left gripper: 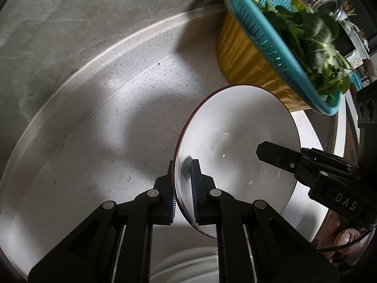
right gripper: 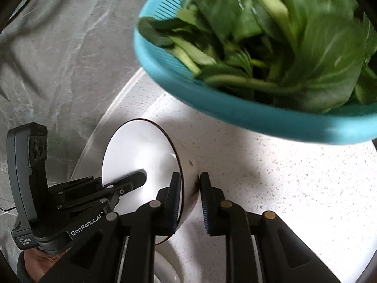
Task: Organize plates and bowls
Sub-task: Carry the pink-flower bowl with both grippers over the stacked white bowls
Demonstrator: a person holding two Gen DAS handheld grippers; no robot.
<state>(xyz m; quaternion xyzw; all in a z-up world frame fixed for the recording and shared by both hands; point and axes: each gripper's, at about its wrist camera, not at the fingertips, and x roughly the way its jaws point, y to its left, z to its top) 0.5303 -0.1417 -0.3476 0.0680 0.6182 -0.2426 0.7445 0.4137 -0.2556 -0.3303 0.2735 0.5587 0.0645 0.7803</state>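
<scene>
A white bowl (left gripper: pixel 235 141) with a thin dark rim is tilted on its side above the counter, with both grippers holding it. My left gripper (left gripper: pixel 182 188) is shut on the near rim, one blue-ribbed pad inside and the other outside. In the right wrist view my right gripper (right gripper: pixel 191 195) is shut on the opposite wall of the bowl (right gripper: pixel 136 151). One right finger (left gripper: pixel 278 155) reaches into the bowl, and its partner is hidden behind the wall. A stack of white dishes (left gripper: pixel 188 266) lies directly below.
A blue colander (right gripper: pixel 235 108) full of leafy greens sits on a yellow basin (left gripper: pixel 242 56) just beyond the bowl. The white speckled counter (left gripper: pixel 106 118) curves round, with a grey marbled surface (left gripper: pixel 70 23) past its edge. A hand (left gripper: pixel 346 240) holds the right gripper.
</scene>
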